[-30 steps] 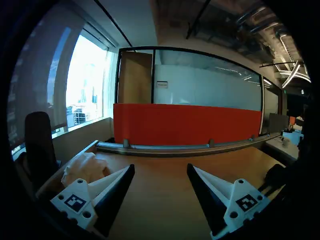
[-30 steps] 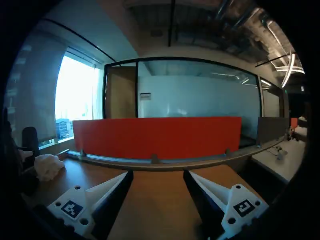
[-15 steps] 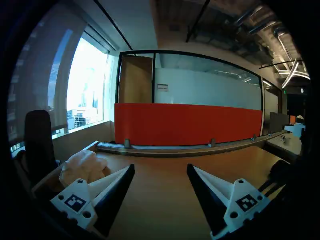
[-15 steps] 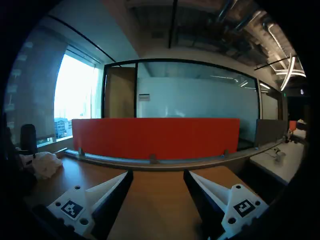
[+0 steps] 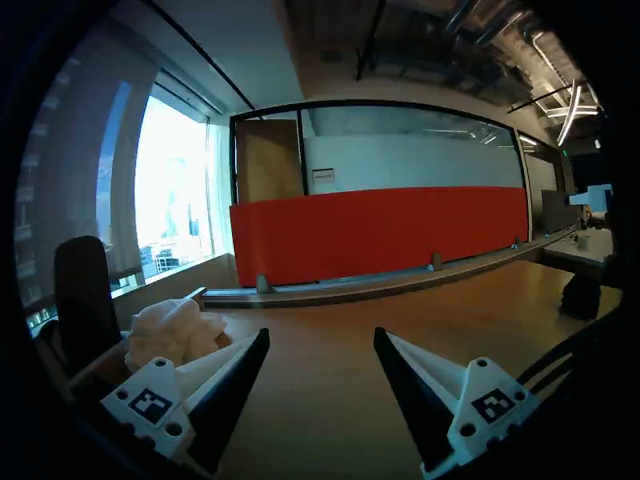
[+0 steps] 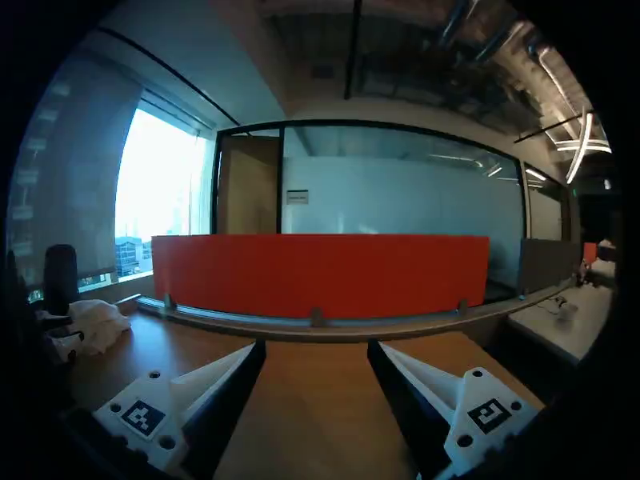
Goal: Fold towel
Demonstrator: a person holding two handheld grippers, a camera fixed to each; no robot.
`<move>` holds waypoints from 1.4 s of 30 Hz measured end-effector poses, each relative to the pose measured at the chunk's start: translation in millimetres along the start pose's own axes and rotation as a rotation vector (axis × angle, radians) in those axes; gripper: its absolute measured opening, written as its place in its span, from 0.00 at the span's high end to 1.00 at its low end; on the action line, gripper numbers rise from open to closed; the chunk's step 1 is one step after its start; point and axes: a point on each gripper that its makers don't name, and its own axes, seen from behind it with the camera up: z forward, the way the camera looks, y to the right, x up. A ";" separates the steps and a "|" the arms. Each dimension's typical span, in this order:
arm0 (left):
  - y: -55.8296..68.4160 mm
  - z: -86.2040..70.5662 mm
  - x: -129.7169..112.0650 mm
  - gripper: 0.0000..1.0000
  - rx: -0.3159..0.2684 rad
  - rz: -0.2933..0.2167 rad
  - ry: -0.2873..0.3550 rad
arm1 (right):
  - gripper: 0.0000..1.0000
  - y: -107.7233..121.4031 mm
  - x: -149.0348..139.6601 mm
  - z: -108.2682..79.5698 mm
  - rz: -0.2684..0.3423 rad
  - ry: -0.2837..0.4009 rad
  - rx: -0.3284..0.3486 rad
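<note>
Towel (crumpled, white) on wooden desk

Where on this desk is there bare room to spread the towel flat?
The wooden desk is bare from the crumpled towel at the left across to the dark object at right, and back to the red divider. The open left gripper hangs over this patch. It is crowded only around the towel, beside the chair.

— What's behind the wooden desk?
— A red divider panel, then a glass wall and a wooden door.
— And left?
— A black office chair, beside the bright window.
</note>
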 end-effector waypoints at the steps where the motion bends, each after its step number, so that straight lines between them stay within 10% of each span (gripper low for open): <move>1: 0.8 -0.1 -1.0 0.03 0.000 0.000 0.008 | 0.02 -1.9 -1.8 -0.1 -0.002 -0.001 0.002; 42: 15.0 -3.9 -64.8 0.03 0.028 -0.090 0.091 | 0.02 -16.0 -55.5 1.2 -0.036 -0.024 0.034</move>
